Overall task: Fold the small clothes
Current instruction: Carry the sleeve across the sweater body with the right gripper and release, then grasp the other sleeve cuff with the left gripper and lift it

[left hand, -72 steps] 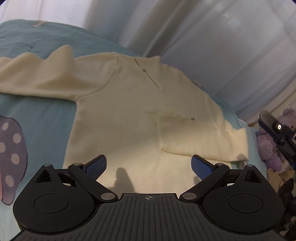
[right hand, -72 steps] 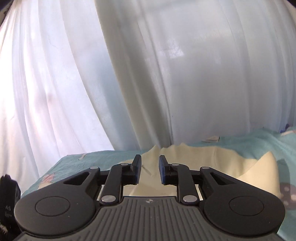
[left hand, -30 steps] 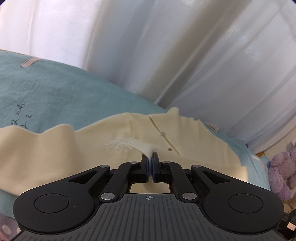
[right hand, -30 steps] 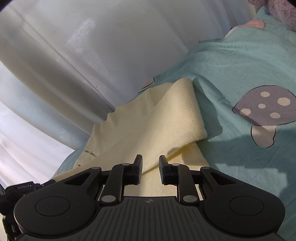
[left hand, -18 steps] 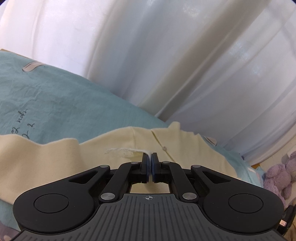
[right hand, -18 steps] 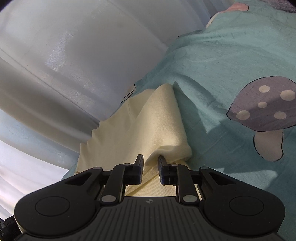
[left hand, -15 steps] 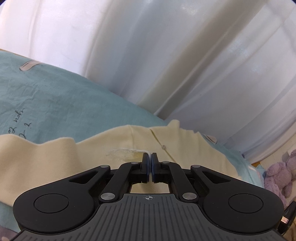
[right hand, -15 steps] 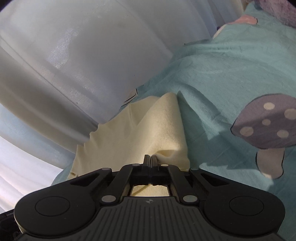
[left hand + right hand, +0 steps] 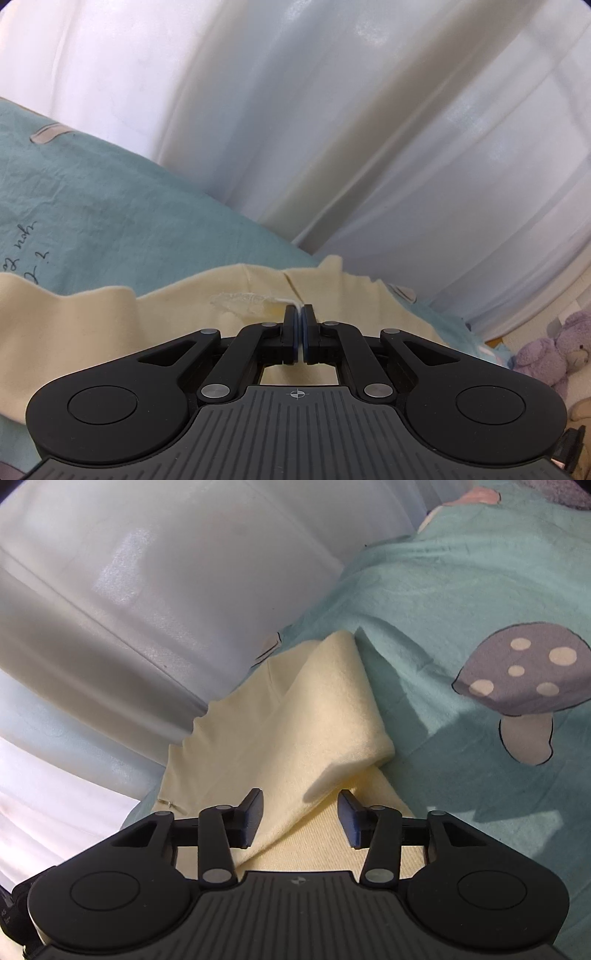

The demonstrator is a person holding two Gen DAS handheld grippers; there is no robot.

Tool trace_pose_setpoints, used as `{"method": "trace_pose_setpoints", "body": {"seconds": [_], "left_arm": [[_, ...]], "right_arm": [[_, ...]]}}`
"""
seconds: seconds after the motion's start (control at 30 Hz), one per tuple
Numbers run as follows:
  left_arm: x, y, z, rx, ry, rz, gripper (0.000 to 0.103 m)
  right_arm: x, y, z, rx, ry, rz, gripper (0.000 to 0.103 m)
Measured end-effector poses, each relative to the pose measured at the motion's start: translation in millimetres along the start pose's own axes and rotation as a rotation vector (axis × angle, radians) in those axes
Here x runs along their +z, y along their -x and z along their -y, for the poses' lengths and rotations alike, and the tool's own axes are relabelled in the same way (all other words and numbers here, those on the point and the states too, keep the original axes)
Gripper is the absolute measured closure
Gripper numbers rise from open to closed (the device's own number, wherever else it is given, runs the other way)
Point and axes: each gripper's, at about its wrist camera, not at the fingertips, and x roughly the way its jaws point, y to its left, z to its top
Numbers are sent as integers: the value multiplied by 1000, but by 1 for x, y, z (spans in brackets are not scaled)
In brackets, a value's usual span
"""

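On the teal bedsheet [image 9: 443,590] lies one cream sweater [image 9: 295,720], partly folded, its sleeve doubled over the body. Left gripper [image 9: 299,314] is closed, pinching a thin bit of the sweater [image 9: 92,332] fabric between its fingertips. Right gripper [image 9: 301,806] is spread wide above the folded sleeve edge, holding nothing. Only the right view shows one mushroom print [image 9: 517,672]; only the left shows purple plush toys [image 9: 546,354]. White curtain [image 9: 332,129] behind.

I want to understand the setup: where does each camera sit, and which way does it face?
Left wrist: on the left gripper, facing the white curtain; shut fingers pinch the cream knitted garment.
Right wrist: on the right gripper, open, above the garment's folded sleeve on the teal mushroom-print sheet.
Shared: garment, sheet, curtain.
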Motion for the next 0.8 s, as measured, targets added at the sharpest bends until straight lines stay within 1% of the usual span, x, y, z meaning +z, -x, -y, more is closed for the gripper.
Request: {"method": "trace_pose_setpoints", "body": {"seconds": [0.03, 0.07, 0.1, 0.13, 0.17, 0.2, 0.27, 0.3, 0.33, 0.4, 0.43, 0.47, 0.5, 0.53, 0.57, 0.6, 0.63, 0.67, 0.7, 0.73, 0.8], "left_arm": [[2, 2, 0, -18, 11, 5, 99], [3, 2, 1, -30, 14, 8, 99], [4, 1, 1, -35, 11, 11, 99], [4, 1, 3, -33, -1, 13, 99], [4, 0, 5, -28, -17, 11, 99], [2, -1, 6, -27, -31, 10, 99], [-4, -4, 5, -23, -61, 5, 101], [-7, -8, 3, -11, -70, -10, 101], [-11, -13, 0, 4, -72, -28, 101], [-17, -22, -9, 35, -64, -66, 101], [-20, -24, -13, 46, -63, -80, 101], [-23, -26, -16, 54, -67, -91, 101], [-25, -28, -18, 62, -73, -106, 101], [-27, -29, -19, 66, -75, -121, 101], [-28, -31, -19, 64, -79, -135, 101], [-31, -32, -19, 62, -84, -149, 97], [-34, -35, -18, 65, -89, -167, 86], [-37, -39, -17, 73, -96, -188, 79], [-39, -41, -16, 79, -99, -201, 67], [-41, -44, -15, 79, -101, -211, 64], [-44, -48, -13, 71, -97, -226, 64]], "right_arm": [[2, -5, 0, -14, -17, -8, 86], [4, -9, 0, -30, -20, -6, 97], [6, -14, -3, -51, 9, 3, 97], [8, -16, -7, -55, 45, 16, 97], [9, -13, -13, -58, 96, 57, 97], [10, -6, -20, -72, 149, 121, 97], [10, 5, -24, -130, 220, 226, 97], [12, 9, -23, -160, 243, 235, 97], [12, 9, -21, -157, 253, 207, 93], [14, 9, -13, -132, 264, 94, 89], [14, 12, -12, -126, 278, 68, 85], [13, 19, -11, -110, 301, 59, 75], [13, 28, -11, -100, 317, 80, 69], [15, 35, -12, -99, 331, 107, 58], [18, 41, -14, -110, 345, 141, 49], [22, 43, -16, -120, 354, 161, 46], [27, 42, -18, -133, 364, 174, 46], [32, 38, -19, -145, 371, 172, 46], [37, 31, -20, -152, 380, 160, 46], [41, 21, -21, -160, 386, 140, 46], [46, 4, -21, -186, 394, 111, 46]]}}
